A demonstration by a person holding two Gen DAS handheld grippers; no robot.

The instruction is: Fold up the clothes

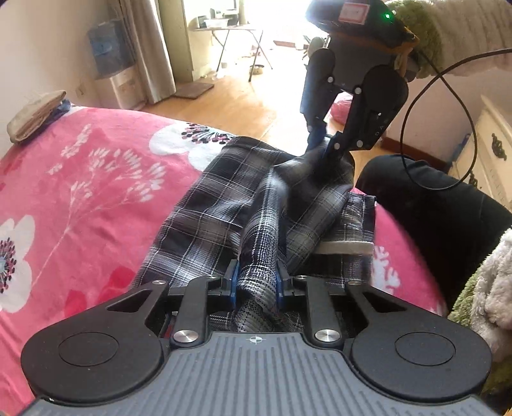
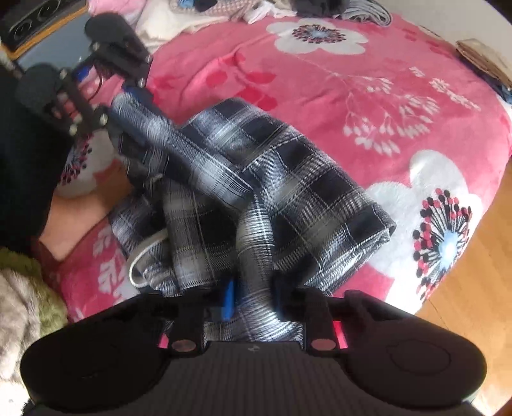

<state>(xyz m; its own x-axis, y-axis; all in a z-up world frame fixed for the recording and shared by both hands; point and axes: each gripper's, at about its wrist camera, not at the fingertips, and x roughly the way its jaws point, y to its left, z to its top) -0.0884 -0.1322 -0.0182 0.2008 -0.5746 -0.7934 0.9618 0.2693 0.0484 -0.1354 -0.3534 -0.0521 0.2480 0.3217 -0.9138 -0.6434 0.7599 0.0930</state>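
Blue-padded fingers (image 1: 233, 281) of the left gripper (image 1: 256, 283) clamped on plaid garment (image 1: 224, 217), right gripper (image 2: 251, 296) pinching it too, pink floral blanket (image 2: 368, 105) beneath, folded clothes (image 1: 35, 115) upper left.

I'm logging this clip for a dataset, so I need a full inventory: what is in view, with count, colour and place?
plaid garment: one, black, grey and white, crumpled on the blanket, pinched at two ends
blanket: one, pink with white flowers, covers the bed
clothes pile: several, mixed colours, far edge of the bed
folded cloth: one, beige, on the bed's far left corner
folding table: one, pale, in the back room
water dispenser: one, white with blue bottle, by the curtain
cabinet: one, white, at right
left gripper: black, jaws shut on the plaid
right gripper: black, jaws shut on the plaid
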